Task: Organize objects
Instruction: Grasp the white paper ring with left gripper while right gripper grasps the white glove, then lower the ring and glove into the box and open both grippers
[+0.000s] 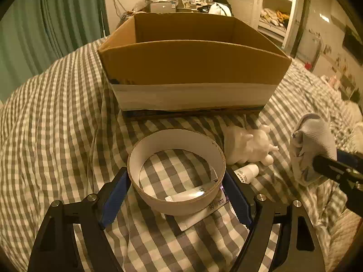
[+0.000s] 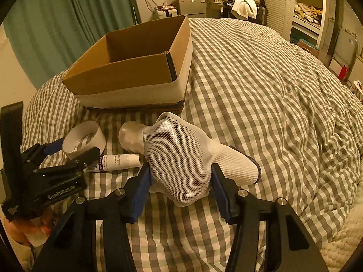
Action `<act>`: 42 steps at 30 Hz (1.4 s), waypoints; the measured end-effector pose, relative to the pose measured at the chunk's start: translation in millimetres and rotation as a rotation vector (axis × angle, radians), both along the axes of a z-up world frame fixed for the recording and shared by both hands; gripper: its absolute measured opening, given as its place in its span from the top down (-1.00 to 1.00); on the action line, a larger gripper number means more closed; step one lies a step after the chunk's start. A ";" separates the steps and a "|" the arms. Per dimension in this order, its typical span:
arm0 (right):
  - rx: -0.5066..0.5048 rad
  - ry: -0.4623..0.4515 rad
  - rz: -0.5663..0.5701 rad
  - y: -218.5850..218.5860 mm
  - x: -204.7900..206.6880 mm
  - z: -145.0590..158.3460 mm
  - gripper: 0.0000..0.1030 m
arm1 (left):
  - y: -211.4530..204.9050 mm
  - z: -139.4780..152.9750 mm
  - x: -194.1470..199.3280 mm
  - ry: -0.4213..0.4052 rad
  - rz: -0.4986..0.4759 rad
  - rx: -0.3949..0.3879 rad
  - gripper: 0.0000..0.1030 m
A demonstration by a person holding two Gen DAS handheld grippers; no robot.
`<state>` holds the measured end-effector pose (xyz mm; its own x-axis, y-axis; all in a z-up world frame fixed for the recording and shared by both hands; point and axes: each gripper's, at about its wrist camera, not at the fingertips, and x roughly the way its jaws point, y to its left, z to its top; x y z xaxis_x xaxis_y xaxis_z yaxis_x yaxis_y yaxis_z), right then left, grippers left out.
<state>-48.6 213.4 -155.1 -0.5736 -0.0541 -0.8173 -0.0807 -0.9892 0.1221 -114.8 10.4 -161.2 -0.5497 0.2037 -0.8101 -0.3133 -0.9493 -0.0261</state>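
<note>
An open cardboard box (image 1: pixel 192 65) stands on the checked bed; it also shows in the right wrist view (image 2: pixel 131 72). My left gripper (image 1: pixel 177 195) is shut on a wide tape roll (image 1: pixel 177 172), one blue pad on each side of it, low over the bed. The roll also shows in the right wrist view (image 2: pixel 84 141). My right gripper (image 2: pixel 181 181) is shut on a bunched white knit glove (image 2: pixel 181 158), held above the bed in front of the box. The glove also shows at the right of the left wrist view (image 1: pixel 313 145).
A white tube (image 2: pixel 120 162) lies on the bed under and beside the roll, also in the left wrist view (image 1: pixel 246 173). A white rubbery glove (image 1: pixel 247 145) lies just beyond it. Checked bedding (image 2: pixel 261 90) spreads to the right. Furniture stands behind.
</note>
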 end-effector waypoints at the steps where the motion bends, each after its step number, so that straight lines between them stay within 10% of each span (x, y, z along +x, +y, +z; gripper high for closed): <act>1: 0.000 0.001 -0.001 0.0 -0.6 0.0 0.00 | -1.0 1.2 0.4 -0.001 0.003 0.007 -0.62; 22: 0.091 0.092 0.040 -43.0 24.9 50.7 0.01 | -28.1 68.8 36.1 0.034 0.054 -0.004 -0.62; 42: 0.047 0.261 0.107 -39.6 -29.3 138.5 0.01 | -11.7 168.6 -14.6 0.276 0.046 0.025 -0.62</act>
